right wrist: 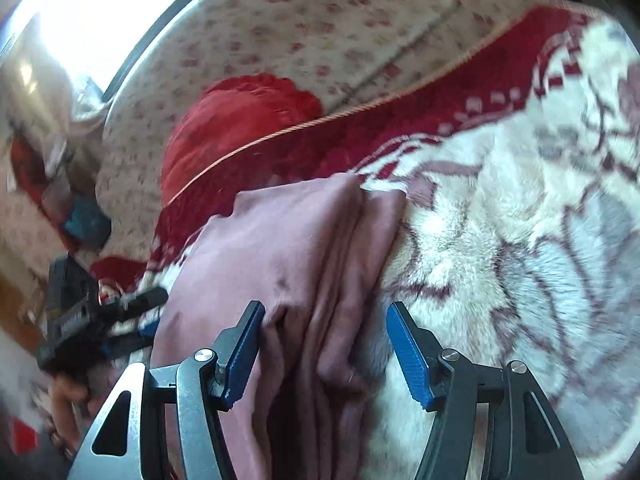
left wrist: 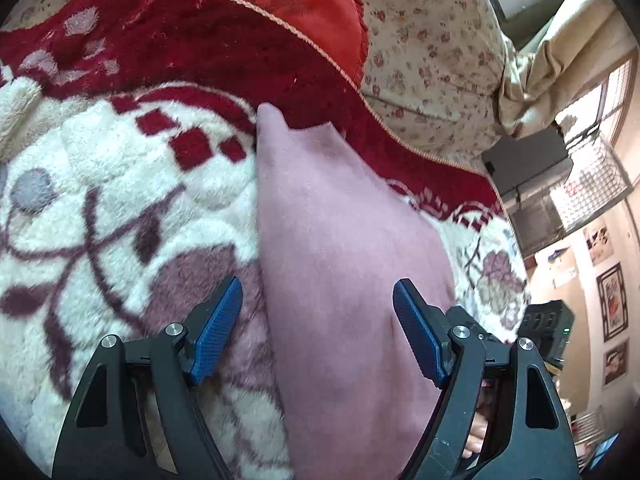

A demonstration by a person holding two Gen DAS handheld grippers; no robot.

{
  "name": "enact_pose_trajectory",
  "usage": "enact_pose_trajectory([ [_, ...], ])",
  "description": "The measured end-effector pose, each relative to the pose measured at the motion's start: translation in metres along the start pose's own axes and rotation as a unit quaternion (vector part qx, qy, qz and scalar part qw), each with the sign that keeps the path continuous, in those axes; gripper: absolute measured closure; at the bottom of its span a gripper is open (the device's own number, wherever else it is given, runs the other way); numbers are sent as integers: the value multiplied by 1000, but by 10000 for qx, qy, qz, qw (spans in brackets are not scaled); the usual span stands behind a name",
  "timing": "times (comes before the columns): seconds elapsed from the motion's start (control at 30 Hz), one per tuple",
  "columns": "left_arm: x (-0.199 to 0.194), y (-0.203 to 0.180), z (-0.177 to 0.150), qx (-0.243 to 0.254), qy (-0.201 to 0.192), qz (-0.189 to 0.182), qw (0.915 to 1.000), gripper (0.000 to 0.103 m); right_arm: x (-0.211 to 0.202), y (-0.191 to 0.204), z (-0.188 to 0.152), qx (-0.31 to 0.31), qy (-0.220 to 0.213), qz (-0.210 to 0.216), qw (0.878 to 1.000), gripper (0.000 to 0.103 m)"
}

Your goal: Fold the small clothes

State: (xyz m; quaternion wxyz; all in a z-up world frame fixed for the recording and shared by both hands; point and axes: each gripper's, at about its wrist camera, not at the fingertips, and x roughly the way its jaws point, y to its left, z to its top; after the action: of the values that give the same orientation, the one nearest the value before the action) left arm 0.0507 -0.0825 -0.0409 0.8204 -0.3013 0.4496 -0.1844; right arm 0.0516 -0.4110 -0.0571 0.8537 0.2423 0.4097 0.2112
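Pink cloth [left wrist: 344,264] lies under both tools, left [left wrist: 318,330] and right [right wrist: 324,346], spread wide.

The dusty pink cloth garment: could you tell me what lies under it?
The dusty pink cloth garment rests on a fluffy cream-and-maroon patterned blanket, visible around its edges. Anything directly beneath it is covered.

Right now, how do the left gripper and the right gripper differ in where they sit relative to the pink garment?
The left gripper hangs open over a smooth, flat stretch of the pink garment; the right gripper is open around a bunched, layered edge of it. The left gripper's frame looks black, while one arm of the right gripper's looks silvery grey. Both have blue finger pads, neither is clamping cloth, and both work over the same fleece blanket.
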Motion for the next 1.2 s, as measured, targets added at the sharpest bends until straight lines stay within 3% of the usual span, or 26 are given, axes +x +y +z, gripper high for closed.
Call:
enact_pose_trajectory([
  [0.13, 6, 4, 11, -178, 20, -279, 9995, 22, 13, -1, 7, -10, -93, 277, 9996, 43],
  [0.2, 2, 7, 9, -226, -11, -493, 9985, 22, 10, 0, 6, 47, -136, 486, 9987, 54],
  [0.27, 0, 7, 8, -272, -34, -609, 9978, 22, 2, -1, 3, 183, -217, 809, 9963, 57],
  [0.3, 0, 6, 8, -258, -37, -630, 9977, 22, -2, -1, 2, 171, -246, 911, 9954, 57],
  [0.4, 4, 5, 9, -204, -12, -596, 9980, 22, 4, -14, -3, 330, 63, 668, 9972, 62],
  [0.57, 7, 0, 8, -103, -21, -583, 9982, 22, 3, -17, -4, 563, -21, 1024, 9932, 59],
  [0.63, 6, -4, 7, 9, -119, -447, 9989, 29, 7, -16, -2, 510, -27, 1101, 9926, 62],
  [0.7, 4, -8, 3, 224, -185, -202, 9994, 55, 8, -17, -1, 483, -38, 1056, 9932, 69],
  [0.77, 6, -11, 1, 453, -190, 120, 9987, 68, 8, -16, -1, 485, -26, 1007, 9937, 72],
  [0.8, 7, -12, -1, 499, -183, 112, 9985, 72, 6, -16, -2, 459, -13, 983, 9941, 73],
  [0.9, 2, -15, -3, 631, -268, 75, 9976, 80, 2, -10, -1, 334, -58, 888, 9955, 77],
  [1.03, -14, -26, 0, 851, -397, -27, 9956, 81, -12, 4, 3, 184, -311, 954, 9948, 78],
  [1.2, -55, -44, 15, 1218, -740, 15, 9898, 81, -23, 33, 17, 40, -631, 1325, 9892, 79],
])
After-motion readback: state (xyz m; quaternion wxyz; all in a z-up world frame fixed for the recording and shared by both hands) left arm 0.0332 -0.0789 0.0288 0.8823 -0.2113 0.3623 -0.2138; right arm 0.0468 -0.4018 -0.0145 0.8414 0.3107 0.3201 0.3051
